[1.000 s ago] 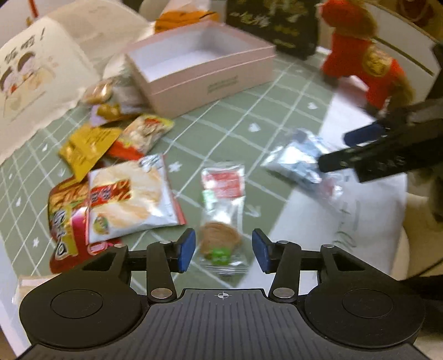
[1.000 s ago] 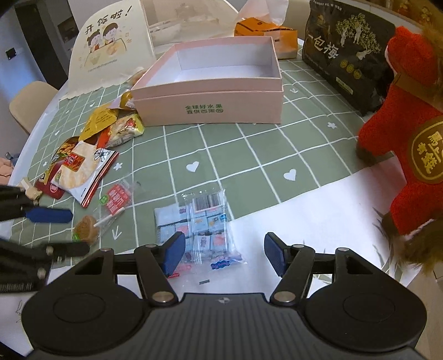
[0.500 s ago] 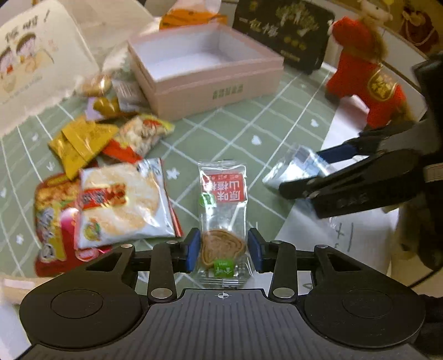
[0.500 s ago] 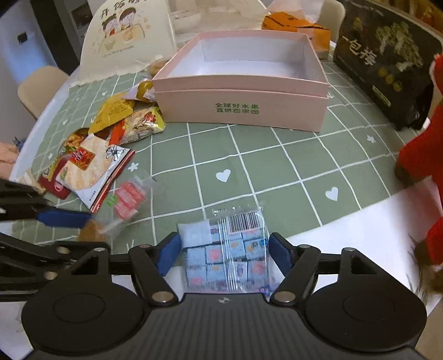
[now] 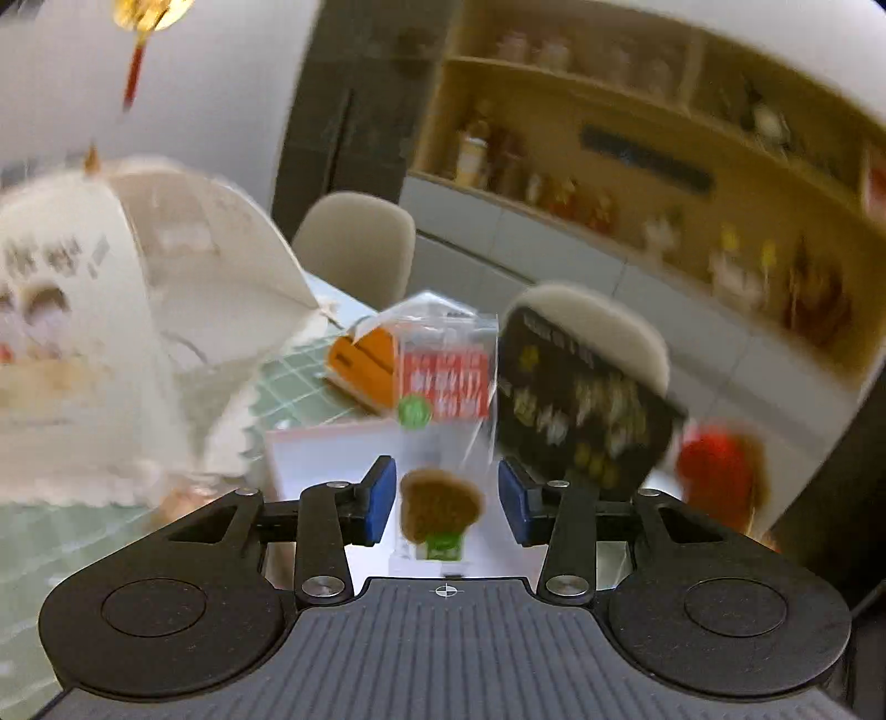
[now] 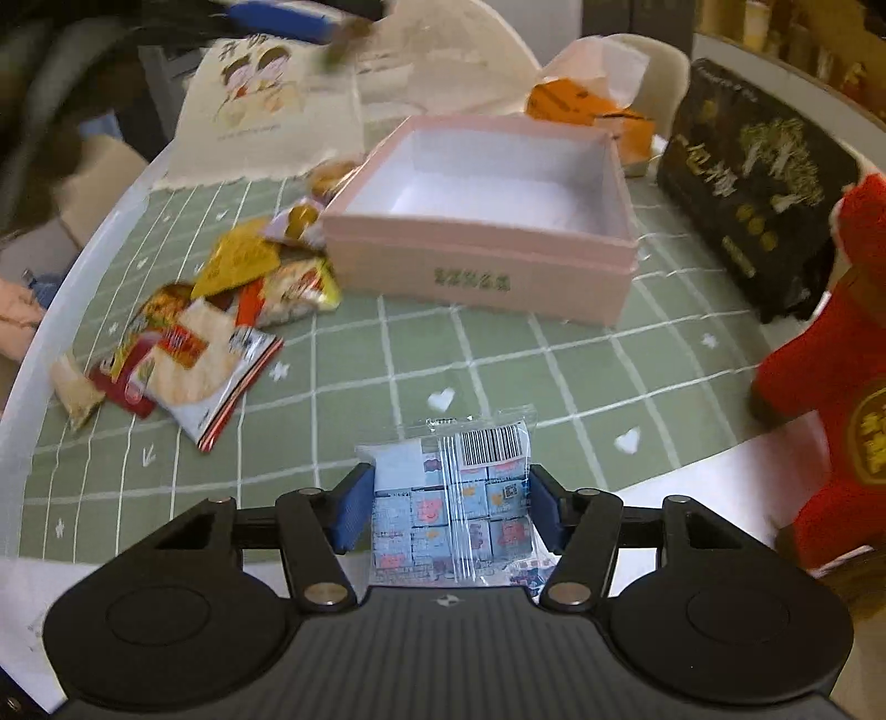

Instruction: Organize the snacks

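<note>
My left gripper [image 5: 443, 501] is shut on a clear lollipop packet [image 5: 440, 399] with a red label and a brown candy, lifted high above the pink box [image 5: 326, 448]. The packet stands upright between the blue pads [image 5: 379, 498]. My right gripper [image 6: 448, 507] is shut on a clear bag of small blue candy cubes [image 6: 451, 498], held just above the green checked tablecloth [image 6: 498, 365]. The open pink box [image 6: 487, 221] stands ahead of it, and its inside looks bare. The left gripper [image 6: 293, 19] shows blurred at the top left of the right wrist view.
A pile of snack packets [image 6: 210, 327] lies left of the box. A black gift bag [image 6: 758, 183] and a red plush toy [image 6: 830, 376] stand at the right. An orange carton [image 6: 587, 111] and a white cartoon bag [image 6: 260, 105] stand behind the box.
My left gripper has risen from the table with the lollipop packet and tilted up toward the room. My right gripper has closed on the candy bag and moved slightly toward the box.
</note>
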`<control>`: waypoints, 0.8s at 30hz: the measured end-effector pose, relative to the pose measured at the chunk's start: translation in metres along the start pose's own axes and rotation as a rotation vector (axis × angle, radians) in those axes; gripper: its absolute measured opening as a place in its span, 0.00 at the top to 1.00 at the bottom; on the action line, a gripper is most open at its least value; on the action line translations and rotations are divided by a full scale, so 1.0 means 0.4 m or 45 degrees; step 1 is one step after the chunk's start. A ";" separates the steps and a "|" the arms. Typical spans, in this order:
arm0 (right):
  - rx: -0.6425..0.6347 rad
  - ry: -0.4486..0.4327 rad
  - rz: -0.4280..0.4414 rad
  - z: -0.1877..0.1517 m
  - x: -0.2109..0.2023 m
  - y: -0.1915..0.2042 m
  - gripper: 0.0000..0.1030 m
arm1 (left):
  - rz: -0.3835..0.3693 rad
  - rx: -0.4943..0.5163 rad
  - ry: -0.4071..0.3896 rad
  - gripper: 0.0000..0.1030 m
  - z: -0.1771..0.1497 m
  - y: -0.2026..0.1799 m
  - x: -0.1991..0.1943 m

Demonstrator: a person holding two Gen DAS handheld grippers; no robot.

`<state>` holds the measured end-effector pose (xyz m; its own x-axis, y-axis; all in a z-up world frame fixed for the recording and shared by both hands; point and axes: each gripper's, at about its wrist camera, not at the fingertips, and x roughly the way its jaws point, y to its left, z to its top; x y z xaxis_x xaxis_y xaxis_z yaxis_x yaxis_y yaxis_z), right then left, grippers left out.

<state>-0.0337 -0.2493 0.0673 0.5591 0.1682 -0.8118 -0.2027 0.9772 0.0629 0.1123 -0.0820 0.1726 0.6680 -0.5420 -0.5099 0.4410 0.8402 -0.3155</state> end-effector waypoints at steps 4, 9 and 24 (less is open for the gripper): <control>0.063 -0.067 -0.055 0.051 -0.045 -0.041 0.43 | -0.022 -0.275 0.015 0.57 -0.014 0.073 0.034; 0.216 -0.147 0.035 0.175 -0.080 -0.130 0.43 | -0.036 -0.301 0.110 0.57 -0.149 0.093 -0.019; 0.116 -0.067 0.105 0.628 0.226 -0.006 0.36 | 0.121 -0.377 0.223 0.57 -0.386 0.216 -0.260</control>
<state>0.2192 -0.2040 0.1397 0.5854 0.2529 -0.7703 -0.1776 0.9670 0.1826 -0.0116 0.0490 0.0748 0.5734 -0.4724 -0.6693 0.1718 0.8682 -0.4656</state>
